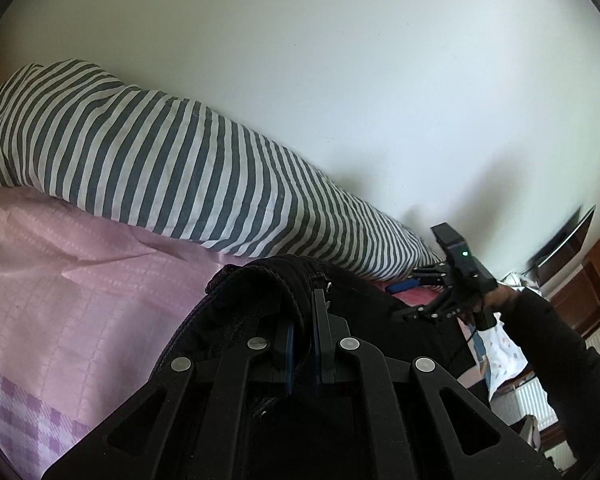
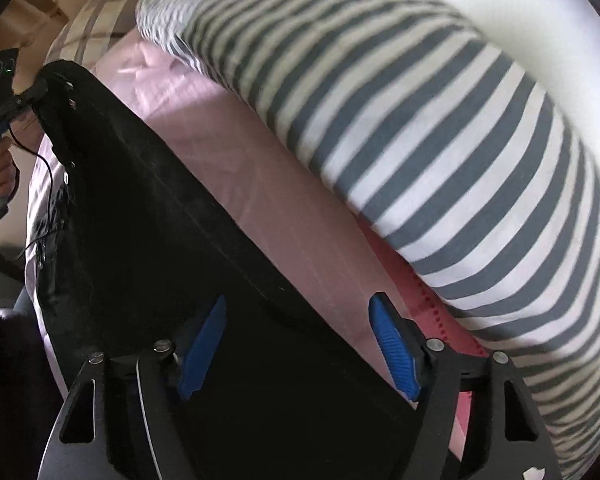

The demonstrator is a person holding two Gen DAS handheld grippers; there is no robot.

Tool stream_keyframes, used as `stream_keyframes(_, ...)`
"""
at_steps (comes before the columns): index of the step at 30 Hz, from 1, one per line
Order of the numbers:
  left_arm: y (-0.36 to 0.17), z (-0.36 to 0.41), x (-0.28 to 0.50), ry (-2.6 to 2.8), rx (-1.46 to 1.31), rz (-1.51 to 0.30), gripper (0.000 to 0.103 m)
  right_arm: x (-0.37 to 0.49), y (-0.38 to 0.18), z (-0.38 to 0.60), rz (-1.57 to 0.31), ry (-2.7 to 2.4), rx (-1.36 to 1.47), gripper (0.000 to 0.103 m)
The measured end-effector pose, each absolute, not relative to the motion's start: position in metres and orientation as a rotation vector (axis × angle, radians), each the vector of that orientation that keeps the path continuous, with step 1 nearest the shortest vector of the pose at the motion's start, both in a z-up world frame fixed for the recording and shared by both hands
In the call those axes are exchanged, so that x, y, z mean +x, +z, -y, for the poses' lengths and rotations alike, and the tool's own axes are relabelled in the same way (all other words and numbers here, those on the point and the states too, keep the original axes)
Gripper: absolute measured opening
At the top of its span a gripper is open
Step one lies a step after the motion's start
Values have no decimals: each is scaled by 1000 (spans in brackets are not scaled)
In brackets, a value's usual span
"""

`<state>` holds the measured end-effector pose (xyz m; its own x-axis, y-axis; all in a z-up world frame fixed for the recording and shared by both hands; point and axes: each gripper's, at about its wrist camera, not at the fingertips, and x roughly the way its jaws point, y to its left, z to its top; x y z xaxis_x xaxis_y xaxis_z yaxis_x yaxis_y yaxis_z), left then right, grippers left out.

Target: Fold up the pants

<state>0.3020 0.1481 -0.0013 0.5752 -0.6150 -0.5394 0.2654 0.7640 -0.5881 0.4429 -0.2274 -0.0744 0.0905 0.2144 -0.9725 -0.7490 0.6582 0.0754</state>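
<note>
The black pants point(image 1: 260, 292) lie on a pink bed sheet point(image 1: 80, 280). My left gripper point(image 1: 304, 320) is shut on a bunched edge of the pants, near the waistband. In the right wrist view the pants point(image 2: 140, 220) stretch as a long dark band from my right gripper point(image 2: 300, 312) up to the left gripper point(image 2: 32, 92) at the far end. My right gripper is open, its blue pads point(image 2: 396, 352) set wide apart, with the pants cloth lying between and under them. The right gripper also shows in the left wrist view point(image 1: 420, 276), held in a hand.
A long grey-and-white striped pillow point(image 1: 160, 168) lies along the white wall point(image 1: 340, 60) behind the pants; it also shows in the right wrist view point(image 2: 460, 160). A checked pillow point(image 2: 96, 28) lies at the bed's head. Furniture and a radiator point(image 1: 532, 404) stand at right.
</note>
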Motion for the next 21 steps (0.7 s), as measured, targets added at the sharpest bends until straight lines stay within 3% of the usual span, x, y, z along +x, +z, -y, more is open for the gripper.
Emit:
stream_keyframes(4, -1, -148, 300, -540, -485, -805, 7, 450, -90, 237, -1363, 754, -536, 63)
stream_keyframes(7, -1, -146, 300, -536, -482, -807, 7, 451, -93, 247, -1389, 744, -519, 49)
stream_keyframes(12, -4, -145, 304, -518, -479, -814, 7, 441, -83, 262, -1362, 696, -494, 16)
stream_keyframes(21, 0, -149, 299, -466, -442, -829, 7, 371, -40, 263, -1156, 536, -487, 10)
